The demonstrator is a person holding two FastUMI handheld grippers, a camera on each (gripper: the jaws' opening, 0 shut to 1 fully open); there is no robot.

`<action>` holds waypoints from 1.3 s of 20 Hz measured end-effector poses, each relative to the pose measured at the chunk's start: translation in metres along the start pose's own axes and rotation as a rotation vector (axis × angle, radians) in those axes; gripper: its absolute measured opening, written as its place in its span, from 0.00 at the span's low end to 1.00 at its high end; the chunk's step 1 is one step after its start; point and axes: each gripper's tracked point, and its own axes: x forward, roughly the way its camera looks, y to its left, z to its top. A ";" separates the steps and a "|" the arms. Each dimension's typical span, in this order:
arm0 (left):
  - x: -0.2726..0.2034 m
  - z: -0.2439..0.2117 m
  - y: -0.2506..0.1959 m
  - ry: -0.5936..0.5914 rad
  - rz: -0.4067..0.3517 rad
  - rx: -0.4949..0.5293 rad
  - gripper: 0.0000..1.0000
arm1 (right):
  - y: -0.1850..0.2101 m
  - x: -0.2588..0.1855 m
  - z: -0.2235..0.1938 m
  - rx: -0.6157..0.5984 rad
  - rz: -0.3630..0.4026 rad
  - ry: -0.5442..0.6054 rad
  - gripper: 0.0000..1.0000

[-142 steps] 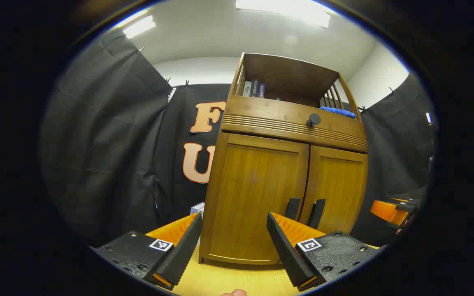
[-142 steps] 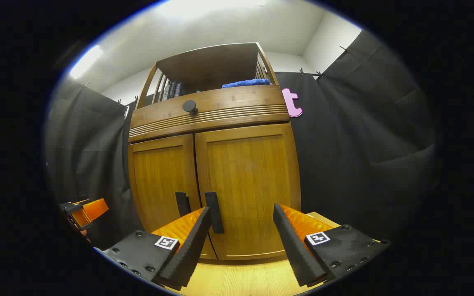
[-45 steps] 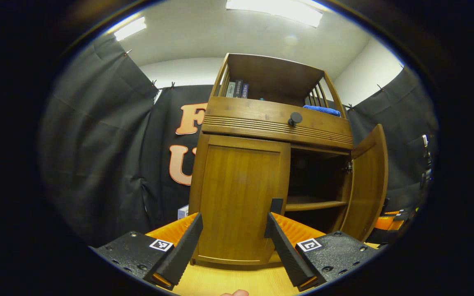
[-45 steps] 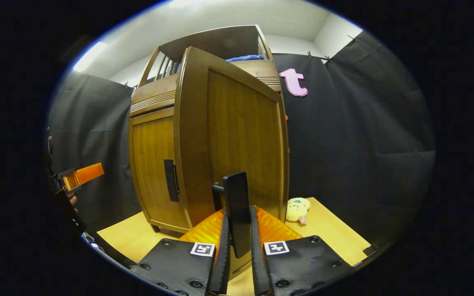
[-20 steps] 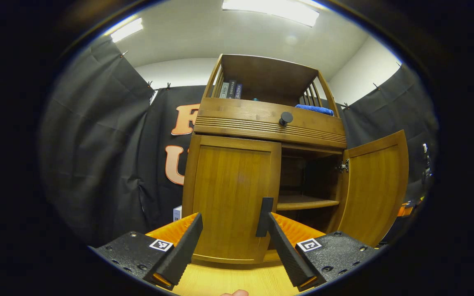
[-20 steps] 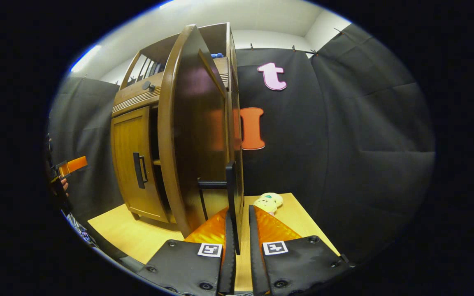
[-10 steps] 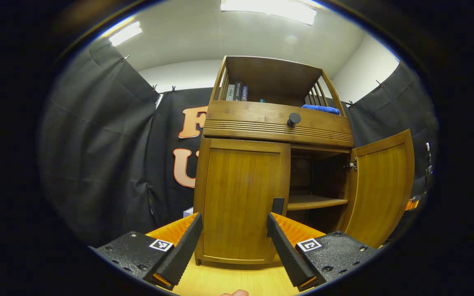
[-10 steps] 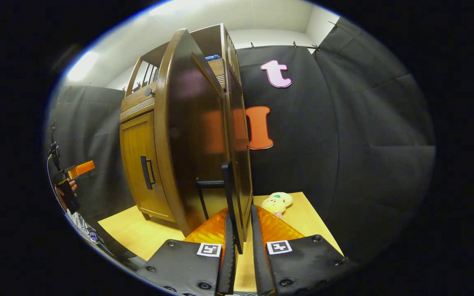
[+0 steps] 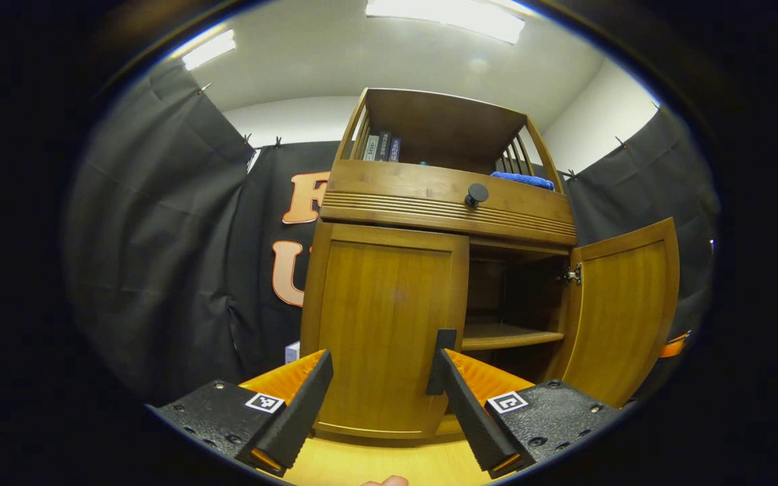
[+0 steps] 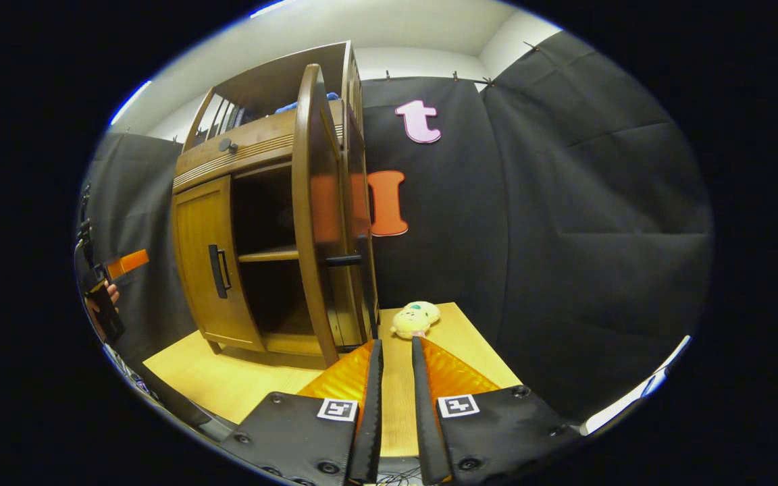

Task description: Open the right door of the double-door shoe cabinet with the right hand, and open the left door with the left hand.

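In the left gripper view, the left claw (image 9: 379,388) sits at the bottom centre of the frame with its two fingers spread wide and nothing between them. The shoe cabinet (image 9: 429,270) fills the middle of the frame straight ahead. Its left door (image 9: 385,324) is shut, and the black left door handle (image 9: 442,358) stands upright along the door's right edge, just above and touching in the picture the tip of the claw's right-hand finger. The handle's long axis runs top to bottom, and it lies slightly right of the claw's midline, so my judgement is that the coming move is a small shift rightward and forward to bring the bar between the fingers. The right door (image 9: 622,310) stands swung wide open at centre right, showing a shelf (image 9: 510,334) inside.

In the right gripper view, the right claw (image 10: 394,378) at bottom centre has its fingers drawn nearly together, a narrow slit between them and nothing held. The right door (image 10: 325,223) is seen edge-on at upper centre, well apart from the claw, with its handle (image 10: 345,260) sticking out sideways. A plush toy (image 10: 415,319) lies on the counter (image 10: 227,378) just beyond the fingertips. The left claw (image 10: 125,263) shows at the far left edge, nearer the closed left door (image 10: 203,263), so it is the one placed to act.
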 end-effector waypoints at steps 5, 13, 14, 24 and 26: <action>0.033 -0.009 -0.023 0.020 -0.071 -0.028 0.95 | 0.043 -0.036 0.038 -0.007 -0.015 -0.097 0.14; 0.097 -0.031 -0.071 0.017 -0.163 0.019 0.91 | 0.141 -0.031 0.045 0.004 0.084 -0.130 0.14; 0.102 -0.037 -0.078 0.019 -0.172 0.020 0.91 | 0.152 -0.026 0.042 0.006 0.102 -0.115 0.31; 0.148 -0.080 -0.082 0.077 -0.127 -0.009 0.92 | 0.178 0.003 0.013 0.013 0.097 -0.050 0.93; 0.155 -0.085 -0.079 0.078 -0.114 0.014 0.89 | 0.178 -0.002 0.009 0.018 0.095 -0.042 1.00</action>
